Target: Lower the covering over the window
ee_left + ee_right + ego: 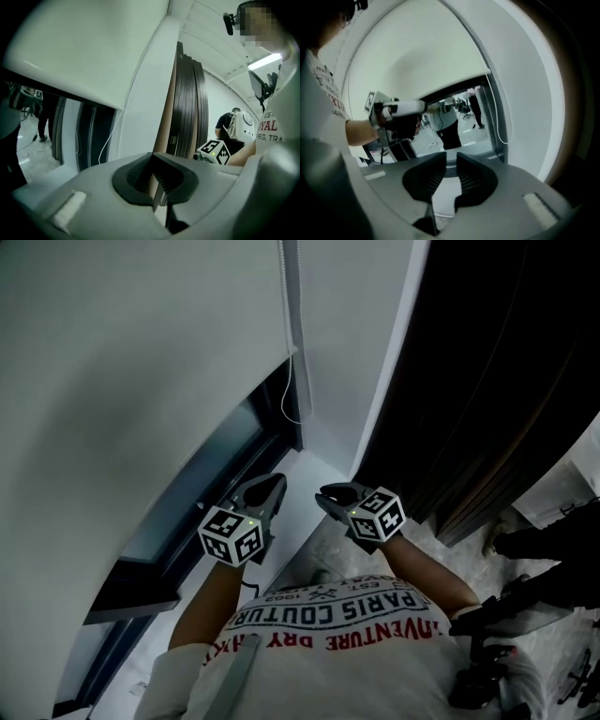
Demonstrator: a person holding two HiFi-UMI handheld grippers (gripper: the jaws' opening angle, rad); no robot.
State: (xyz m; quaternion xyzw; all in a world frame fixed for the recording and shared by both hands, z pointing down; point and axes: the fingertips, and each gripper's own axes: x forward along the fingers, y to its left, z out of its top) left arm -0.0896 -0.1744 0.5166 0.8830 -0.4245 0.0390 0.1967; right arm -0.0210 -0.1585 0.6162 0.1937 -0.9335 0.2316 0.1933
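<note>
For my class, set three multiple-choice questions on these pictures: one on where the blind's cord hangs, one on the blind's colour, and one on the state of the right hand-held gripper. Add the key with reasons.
1. Where does the cord hang in the head view?
A. beside the right edge of the blind
B. across the middle of the blind
C. between a gripper's jaws

2. What colour is the blind?
A. red
B. white
C. black

3. How does the right hand-held gripper stand?
A. shut on the cord
B. jaws apart, nothing between them
C. shut on the blind's bottom edge

Key:
1 A: the loop dangles at the blind's right edge, clear of both grippers.
2 B: the sheet is plain white in all three views.
3 B: the right gripper view shows a clear gap between the jaws, with only background behind it.
</note>
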